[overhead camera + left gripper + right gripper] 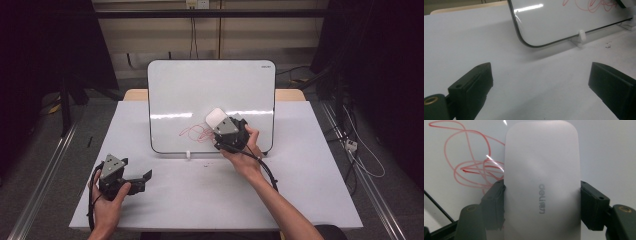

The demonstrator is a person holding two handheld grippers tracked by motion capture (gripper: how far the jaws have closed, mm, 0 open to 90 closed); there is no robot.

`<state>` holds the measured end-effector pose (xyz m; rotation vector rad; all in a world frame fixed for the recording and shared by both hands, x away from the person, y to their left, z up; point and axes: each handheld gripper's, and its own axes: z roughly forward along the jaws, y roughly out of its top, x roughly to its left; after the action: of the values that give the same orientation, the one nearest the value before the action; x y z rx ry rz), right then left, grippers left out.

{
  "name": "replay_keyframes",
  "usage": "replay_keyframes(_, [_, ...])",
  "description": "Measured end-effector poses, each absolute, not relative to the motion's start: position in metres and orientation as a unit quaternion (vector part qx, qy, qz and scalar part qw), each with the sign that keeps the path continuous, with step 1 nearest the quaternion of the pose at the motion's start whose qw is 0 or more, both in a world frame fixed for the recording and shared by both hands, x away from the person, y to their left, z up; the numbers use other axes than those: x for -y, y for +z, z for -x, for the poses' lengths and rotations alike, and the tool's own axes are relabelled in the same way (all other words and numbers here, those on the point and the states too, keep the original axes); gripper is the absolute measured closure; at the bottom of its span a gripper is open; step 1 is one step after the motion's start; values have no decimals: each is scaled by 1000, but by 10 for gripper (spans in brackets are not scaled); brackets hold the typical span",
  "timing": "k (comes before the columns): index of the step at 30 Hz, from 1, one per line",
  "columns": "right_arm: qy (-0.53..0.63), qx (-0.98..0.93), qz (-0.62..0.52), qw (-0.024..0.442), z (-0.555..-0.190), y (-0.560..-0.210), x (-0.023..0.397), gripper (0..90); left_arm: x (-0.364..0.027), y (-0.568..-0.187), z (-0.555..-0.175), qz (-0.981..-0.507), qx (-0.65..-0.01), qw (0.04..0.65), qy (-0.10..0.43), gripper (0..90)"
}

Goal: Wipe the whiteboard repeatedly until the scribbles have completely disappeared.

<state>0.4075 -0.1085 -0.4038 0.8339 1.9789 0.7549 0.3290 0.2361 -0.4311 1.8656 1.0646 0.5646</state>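
The right gripper point(223, 125) is clamped on a white, rounded-oblong plastic whiteboard eraser point(541, 180), its two black jaws pressing the eraser's long sides so that the eraser's long axis runs straight out ahead of the jaws, away from the hand. In the high view the eraser point(216, 118) sits against the face of the glossy white, dark-rimmed whiteboard point(200, 85) that stands propped on the pale grey table point(310, 190), and the red scribbled marker lines point(196, 132) lie just to the eraser's left and slightly lower; the right gripper view puts the same red scribble point(466, 160) off the eraser's left edge, part of it disappearing behind that edge. So the wipe that seems to be in hand probably calls for a sideways sweep toward the left, broadside to the eraser's length, to cover most ink per pass. The left gripper point(131, 181) rests low near the table's front left, jaws spread wide with nothing between them, well apart from the board, and is clearly the farther hand.
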Motion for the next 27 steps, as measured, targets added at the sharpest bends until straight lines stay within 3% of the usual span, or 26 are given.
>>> replay_keyframes(27, [301,-802,-305,416,-409,-409,67,311,-236,-431,-329,-753,-429,445,227,54])
